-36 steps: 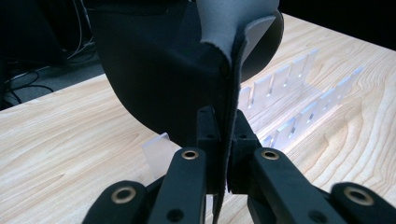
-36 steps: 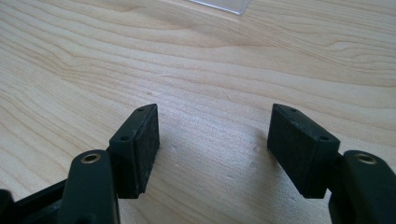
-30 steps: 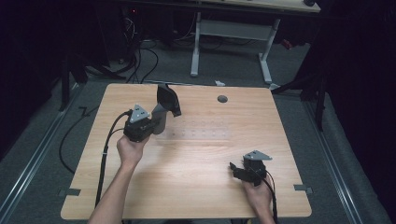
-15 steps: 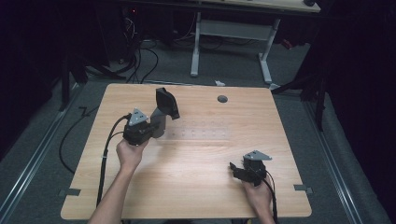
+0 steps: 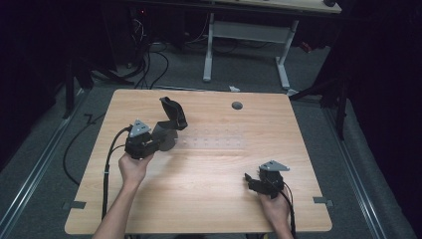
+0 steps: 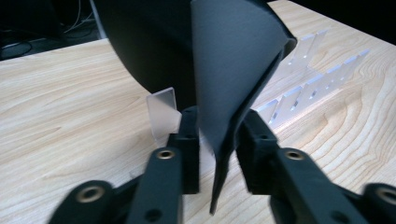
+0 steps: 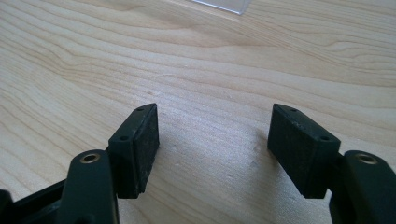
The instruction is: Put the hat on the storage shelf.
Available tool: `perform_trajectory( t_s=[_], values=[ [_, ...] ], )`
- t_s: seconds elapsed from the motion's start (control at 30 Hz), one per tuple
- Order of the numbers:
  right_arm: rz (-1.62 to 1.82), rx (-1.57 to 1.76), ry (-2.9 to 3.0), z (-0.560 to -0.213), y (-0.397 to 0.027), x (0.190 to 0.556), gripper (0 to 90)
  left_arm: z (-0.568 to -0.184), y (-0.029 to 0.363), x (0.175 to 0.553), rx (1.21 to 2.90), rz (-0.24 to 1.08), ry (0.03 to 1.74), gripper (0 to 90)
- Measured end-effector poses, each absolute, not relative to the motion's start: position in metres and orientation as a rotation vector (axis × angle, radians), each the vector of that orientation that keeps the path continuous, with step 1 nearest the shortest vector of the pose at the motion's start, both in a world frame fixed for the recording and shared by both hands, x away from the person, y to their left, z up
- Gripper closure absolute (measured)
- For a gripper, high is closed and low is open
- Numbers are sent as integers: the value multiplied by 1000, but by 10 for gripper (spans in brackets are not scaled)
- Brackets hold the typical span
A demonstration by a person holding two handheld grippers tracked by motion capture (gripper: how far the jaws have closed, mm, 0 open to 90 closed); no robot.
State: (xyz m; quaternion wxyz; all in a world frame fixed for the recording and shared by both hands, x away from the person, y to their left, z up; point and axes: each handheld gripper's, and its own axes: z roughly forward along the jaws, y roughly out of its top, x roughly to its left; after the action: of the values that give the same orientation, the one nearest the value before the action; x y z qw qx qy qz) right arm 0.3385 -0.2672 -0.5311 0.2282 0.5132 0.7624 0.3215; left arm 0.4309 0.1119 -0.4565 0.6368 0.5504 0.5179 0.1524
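As the left gripper (image 6: 215, 140) jaws opened just now, we saw the dark sheet (image 6: 233, 70) loose between them, released near frame centre; right gripper (image 7: 212, 140) gaped empty

Black claws (image 5: 149, 144), brass-ringed screw holes, grey three-cornered plates, trailing black cables (image 5: 107, 164)

Matt black sheet (image 6: 233, 70), clear glossy plastic rack (image 6: 308, 79), smooth pale wood table (image 5: 209, 199).

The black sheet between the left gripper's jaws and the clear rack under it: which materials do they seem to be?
Black sheet: probably thin matte plastic or rubbery film; it bends in a smooth curl, without shine. Clear rack: likely acrylic; its upright slats are see-through with frosted edges.
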Motion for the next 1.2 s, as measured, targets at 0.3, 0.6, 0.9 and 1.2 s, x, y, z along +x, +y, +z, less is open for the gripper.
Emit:
perform_trajectory(
  t_s=[0.3,0.6,0.9,1.2],
  values=[
    [886,1415,2099,-531,-267,338,342,-451,118,423,1261,364,1187,489],
    [888,1415,2100,-531,-267,339,341,-446,128,409,1237,327,1193,461],
    [888,1414,2100,-531,-268,339,341,-447,135,398,1223,308,1204,450],
    [887,1414,2101,-531,-267,338,340,-450,137,388,1223,304,1213,445]
  ],
)
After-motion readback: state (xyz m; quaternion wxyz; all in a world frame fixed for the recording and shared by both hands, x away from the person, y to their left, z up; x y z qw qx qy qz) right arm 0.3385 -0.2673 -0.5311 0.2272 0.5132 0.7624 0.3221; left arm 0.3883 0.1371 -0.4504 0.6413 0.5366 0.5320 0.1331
